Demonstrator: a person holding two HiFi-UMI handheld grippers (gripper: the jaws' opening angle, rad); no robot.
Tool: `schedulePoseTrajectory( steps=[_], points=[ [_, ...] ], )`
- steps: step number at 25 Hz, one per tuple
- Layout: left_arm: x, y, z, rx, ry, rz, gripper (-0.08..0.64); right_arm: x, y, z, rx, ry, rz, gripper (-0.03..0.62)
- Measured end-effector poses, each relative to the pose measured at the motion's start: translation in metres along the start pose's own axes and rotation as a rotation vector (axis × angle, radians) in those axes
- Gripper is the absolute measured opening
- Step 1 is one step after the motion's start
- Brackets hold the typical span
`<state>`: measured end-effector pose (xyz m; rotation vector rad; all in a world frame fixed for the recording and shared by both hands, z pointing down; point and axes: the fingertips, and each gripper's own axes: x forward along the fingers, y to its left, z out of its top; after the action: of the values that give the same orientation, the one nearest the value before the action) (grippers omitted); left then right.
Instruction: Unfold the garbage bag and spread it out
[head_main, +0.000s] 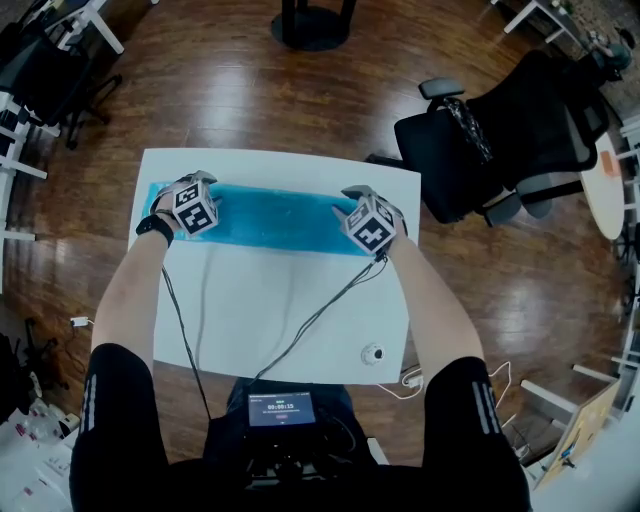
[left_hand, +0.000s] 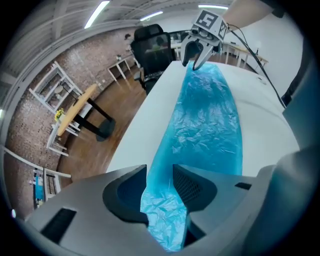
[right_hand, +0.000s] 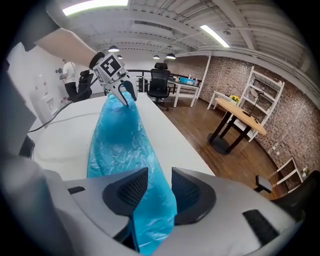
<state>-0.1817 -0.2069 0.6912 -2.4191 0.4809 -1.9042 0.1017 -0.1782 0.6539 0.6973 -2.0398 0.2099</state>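
A translucent blue garbage bag lies as a long flat strip across the far part of the white table. My left gripper holds the strip's left end, and the plastic is pinched between its jaws. My right gripper holds the right end, with the film squeezed between its pads. Each gripper view shows the other gripper at the strip's far end: the right gripper and the left gripper. The strip sags slightly between them and stays several layers thick.
A black office chair stands to the right of the table. Near the table's front right corner sits a small round object. Cables run from the grippers back to a device with a screen at my waist. Wooden floor surrounds the table.
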Motion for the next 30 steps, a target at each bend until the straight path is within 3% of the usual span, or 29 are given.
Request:
schedulePoseTrajectory(
  steps=[8,11,15,23,30],
  points=[
    [0.011,-0.001,-0.005,0.04,0.027,-0.015,0.129,0.02,0.007,-0.009,-0.043,0.047,0.039,0.169],
    [0.014,-0.003,-0.005,0.053,0.032,-0.007,0.081,0.026,0.008,-0.014,-0.054,0.075,0.037,0.169],
    [0.015,-0.007,-0.004,0.065,0.026,-0.007,0.052,0.029,0.011,-0.012,-0.056,0.073,0.046,0.107],
    [0.003,-0.009,0.007,0.096,-0.018,0.043,0.005,0.026,0.015,-0.018,-0.063,0.057,0.008,0.028],
    [-0.015,-0.002,0.021,0.081,-0.096,0.118,0.005,0.009,0.014,-0.005,-0.069,-0.009,-0.048,0.02]
  ],
)
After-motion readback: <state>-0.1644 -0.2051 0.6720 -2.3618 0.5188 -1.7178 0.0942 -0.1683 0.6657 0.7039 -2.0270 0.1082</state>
